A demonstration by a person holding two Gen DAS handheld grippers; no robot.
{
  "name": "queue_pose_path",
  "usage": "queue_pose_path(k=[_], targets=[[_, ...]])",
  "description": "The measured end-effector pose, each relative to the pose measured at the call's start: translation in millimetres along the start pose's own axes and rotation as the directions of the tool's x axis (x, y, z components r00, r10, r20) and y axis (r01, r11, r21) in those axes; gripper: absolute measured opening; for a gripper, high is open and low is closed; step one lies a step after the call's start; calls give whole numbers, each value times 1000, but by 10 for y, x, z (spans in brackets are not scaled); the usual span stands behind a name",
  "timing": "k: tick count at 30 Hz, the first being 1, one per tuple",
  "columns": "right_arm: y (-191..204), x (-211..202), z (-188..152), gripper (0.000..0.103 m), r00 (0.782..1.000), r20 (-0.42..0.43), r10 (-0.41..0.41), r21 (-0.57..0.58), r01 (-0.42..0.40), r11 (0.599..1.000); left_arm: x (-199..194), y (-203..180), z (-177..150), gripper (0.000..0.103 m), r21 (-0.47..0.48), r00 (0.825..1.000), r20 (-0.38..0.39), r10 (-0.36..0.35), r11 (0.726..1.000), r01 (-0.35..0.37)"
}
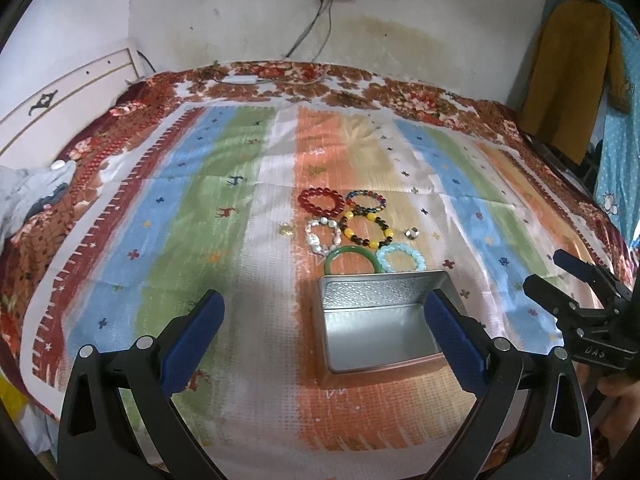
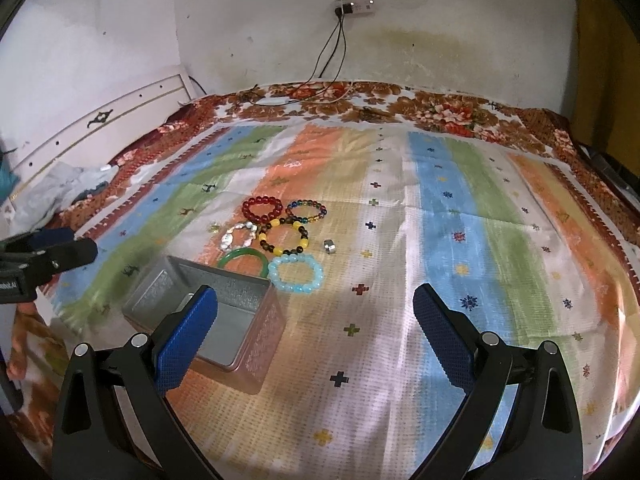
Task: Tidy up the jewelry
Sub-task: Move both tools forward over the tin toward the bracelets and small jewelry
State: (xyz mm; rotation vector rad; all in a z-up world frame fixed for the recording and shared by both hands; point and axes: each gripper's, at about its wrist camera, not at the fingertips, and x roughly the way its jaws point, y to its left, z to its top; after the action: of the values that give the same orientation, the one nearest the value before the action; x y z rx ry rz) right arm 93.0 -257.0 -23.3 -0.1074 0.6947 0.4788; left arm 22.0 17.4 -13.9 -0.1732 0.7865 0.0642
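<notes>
Left gripper: blue pads spread wide, nothing between them.
Right gripper: also spread wide, nothing held.
Box: the rectangular silver metal tin stands open on the striped colourful cloth.
Jewelry: red bead bracelet, green smooth bangle and pale blue bead bracelet lie on the cloth just behind the tin.

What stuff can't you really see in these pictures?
- Green bangle: in both views the open metal tin's back wall hides its near side.
- Tin's near right corner: covered by a blue pad of the left gripper in the left wrist view.
- Small silver ring: too small to make out any detail.
- Tiny gold item: too blurred to name.
- Right gripper: open jaws, holding nothing.
</notes>
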Motion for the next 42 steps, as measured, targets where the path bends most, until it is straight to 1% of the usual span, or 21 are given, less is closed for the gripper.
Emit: queue_pose_path(k=[3,7,9,12,18,22,26,29,32,39,42], targets=[[-48,40,31,99,1000,-10,18,21,-18,1000,64,-29,40,98,19,1000,-5,-8,1000,8],[-50,64,84,99,1000,-5,7,16,-7,1000,189,-36,104,98,20,1000,-26,12,1000,-12],[-44,103,106,99,1000,-16,6,7,-6,1000,260,-66,135,98,40,999,-35,32,999,-30],[-64,155,114,99,999,-30,21,11,-20,1000,347,-103,173,98,65,998,-48,43,997,-40],[-93,257,154,99,997,-61,39,20,-38,999,417,-121,234,98,92,998,-42,53,995,-49],[-124,338,234,99,997,-68,28,30,-26,999,494,-71,303,98,73,996,-55,67,995,-63],[-126,426,288,99,996,-74,42,32,-40,999,586,-19,364,98,59,994,-68,87,995,-83],[-113,499,325,99,996,-84,36,13,-35,999,650,14,412,98,53,993,-75,91,995,-87],[-128,584,369,99,994,-98,58,24,-56,998,741,65,473,98,44,991,-86,101,994,-97],[-181,798,487,99,990,-136,47,37,-42,998,977,165,582,97,45,981,-131,143,989,-138],[-236,907,520,99,986,-161,41,54,-32,998,1069,217,628,97,36,978,-150,147,989,-143]])
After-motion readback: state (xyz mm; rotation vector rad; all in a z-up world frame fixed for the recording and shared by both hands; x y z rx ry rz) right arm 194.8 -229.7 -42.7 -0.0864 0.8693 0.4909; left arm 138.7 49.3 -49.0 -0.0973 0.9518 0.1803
